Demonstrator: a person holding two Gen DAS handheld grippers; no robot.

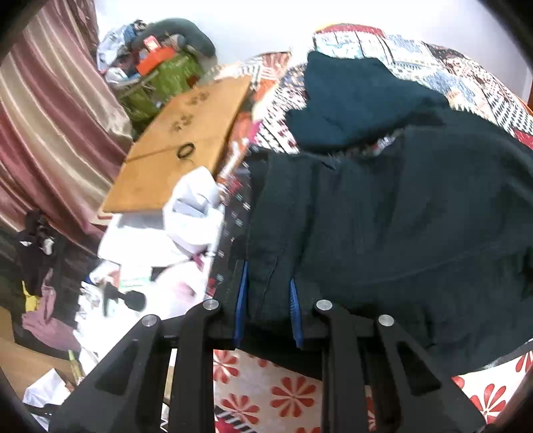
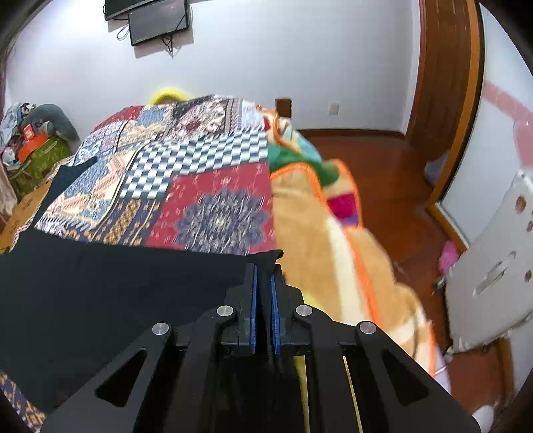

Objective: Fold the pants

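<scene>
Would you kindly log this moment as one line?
left gripper: shut on pants | right gripper: shut on pants | pants: partly on patchwork bedspread

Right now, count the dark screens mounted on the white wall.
2. A larger black screen sits at the top edge of the right wrist view, cut off by the frame; a smaller dark screen hangs just below it, overlapping it. More may lie out of view.

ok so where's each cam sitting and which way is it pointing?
Left wrist: on the left gripper, looking along its fingers over dark pants toward a cardboard sheet; fabric sits between its blue pads.
Right wrist: on the right gripper, facing the patchwork quilt and wooden door; pads pinch the pants' edge.
Shared: pants, quilt.
</scene>
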